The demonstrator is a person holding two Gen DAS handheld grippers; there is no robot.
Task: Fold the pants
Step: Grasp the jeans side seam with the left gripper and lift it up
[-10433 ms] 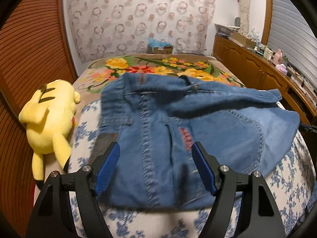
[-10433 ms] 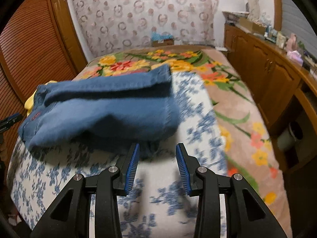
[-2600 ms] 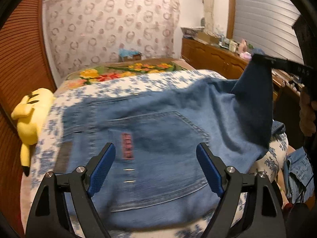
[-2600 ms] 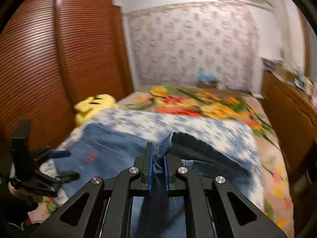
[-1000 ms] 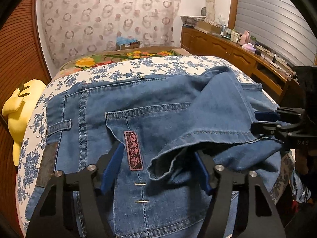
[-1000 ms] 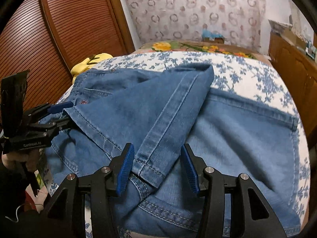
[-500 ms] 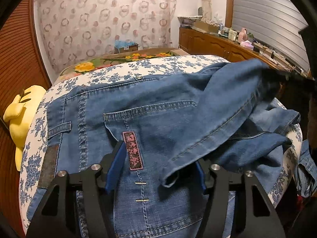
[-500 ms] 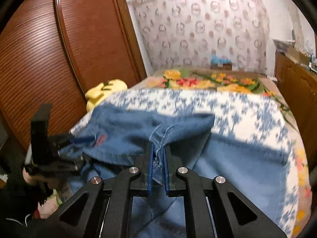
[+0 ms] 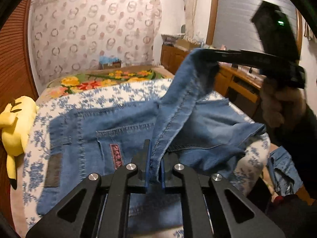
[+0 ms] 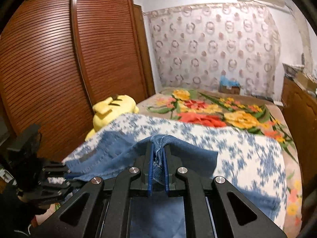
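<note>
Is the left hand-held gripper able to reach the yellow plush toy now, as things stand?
Probably not yet. The left hand-held gripper is shut on the hem of the jeans, so it would have to let go first. The yellow plush toy lies uncovered at the bed's edge, beside the jeans.

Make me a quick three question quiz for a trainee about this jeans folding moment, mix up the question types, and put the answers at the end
1. True or false: both grippers are shut on the jeans.
2. Multiple choice: the yellow plush toy lies A) on the jeans, B) beside the jeans at the bed's edge by the wooden wardrobe, C) on the floor.
3. Fill in: the right gripper holds its denim edge ____ than the left gripper does.

Key: 1 true; 2 B; 3 higher.
</note>
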